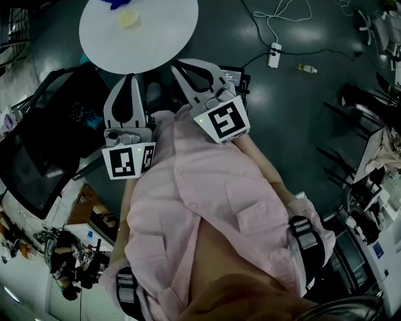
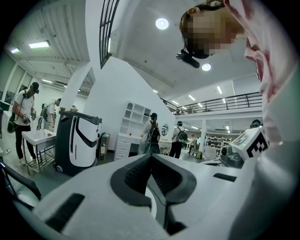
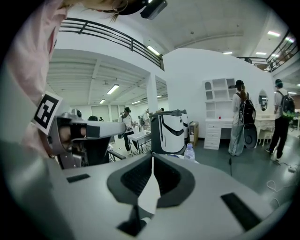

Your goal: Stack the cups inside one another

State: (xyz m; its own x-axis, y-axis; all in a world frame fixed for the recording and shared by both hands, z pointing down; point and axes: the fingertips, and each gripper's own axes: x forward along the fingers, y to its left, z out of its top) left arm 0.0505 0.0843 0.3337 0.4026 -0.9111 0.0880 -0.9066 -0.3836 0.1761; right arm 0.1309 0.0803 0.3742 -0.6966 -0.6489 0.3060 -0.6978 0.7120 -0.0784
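my left gripper (image 1: 133, 78), right gripper (image 1: 178, 63): fingers together, nothing held | pale cup (image 1: 128, 19), small, seemingly mouth-up, on round worktop (image 1: 160, 37) ahead, well beyond both tips | left points straighter at it, so I judge left leads

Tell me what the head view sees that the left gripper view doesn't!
Only the head view: a small yellowish thing on the round white table, and a power strip on the floor. Only the left gripper view: people with backpacks, white shelves and a black-and-white machine. Both: the shut left claw, the pink shirt and the right claw's marker cube.
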